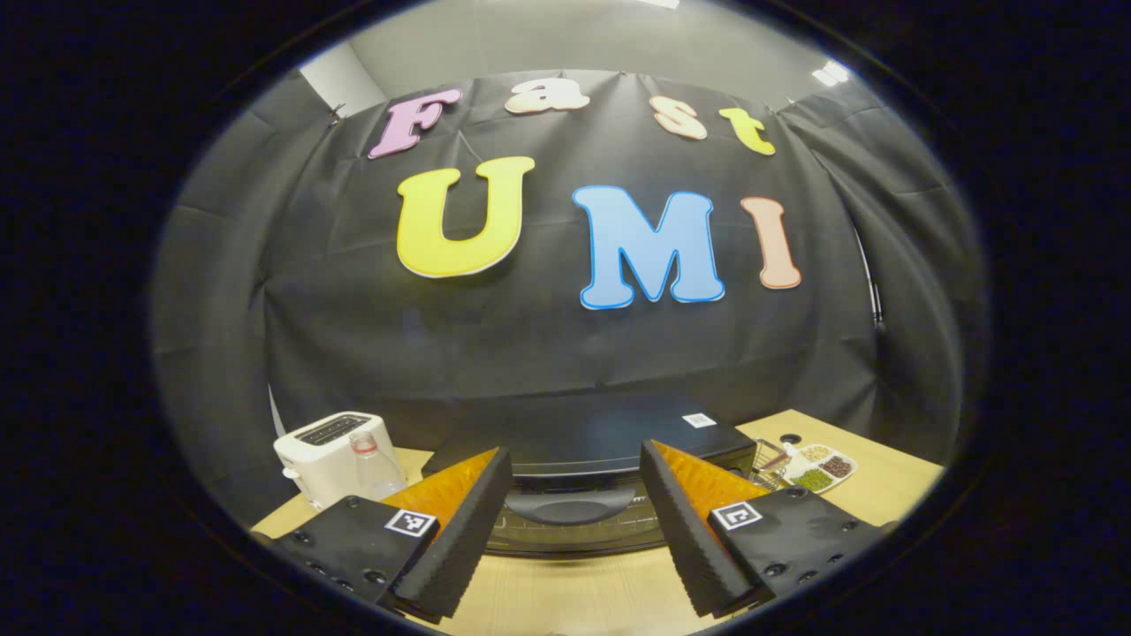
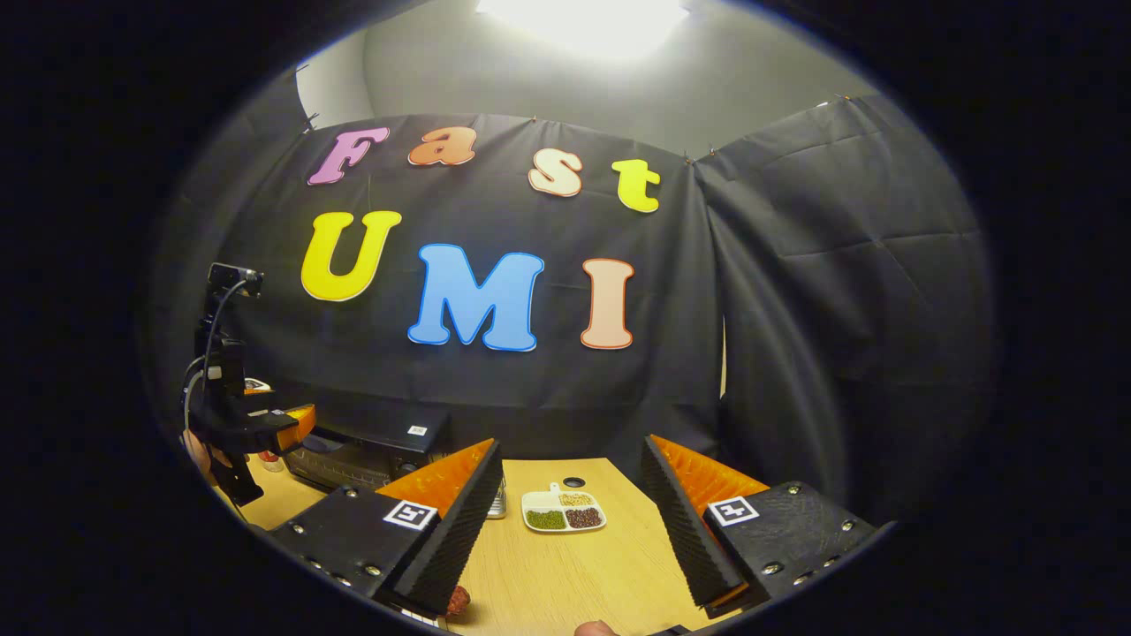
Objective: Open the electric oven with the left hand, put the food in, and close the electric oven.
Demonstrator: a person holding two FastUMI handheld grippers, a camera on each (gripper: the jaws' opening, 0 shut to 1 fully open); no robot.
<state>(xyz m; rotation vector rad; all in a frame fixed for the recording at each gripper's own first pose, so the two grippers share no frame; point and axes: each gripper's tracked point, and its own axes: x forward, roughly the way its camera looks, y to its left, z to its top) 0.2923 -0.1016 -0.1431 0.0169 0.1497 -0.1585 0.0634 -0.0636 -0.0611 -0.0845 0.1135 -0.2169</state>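
Left gripper [image 1: 574, 521], fingers spread and empty, faces the closed oven [image 1: 583, 468]; its handle [image 1: 565, 505] looks shallow, perhaps slippery. Right gripper [image 2: 570, 521] gapes idle too.

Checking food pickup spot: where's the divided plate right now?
In the right gripper view the divided plate sits on the wooden table, ahead between the right tool's open fingers. In the left gripper view it lies right of the oven.

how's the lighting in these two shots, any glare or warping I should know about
Right gripper view: a ceiling light blows out white at the top, while the table stays evenly lit. Left gripper view: dimmer, the oven dark with a faint sheen on top. Both views bow straight edges, fisheye-style.
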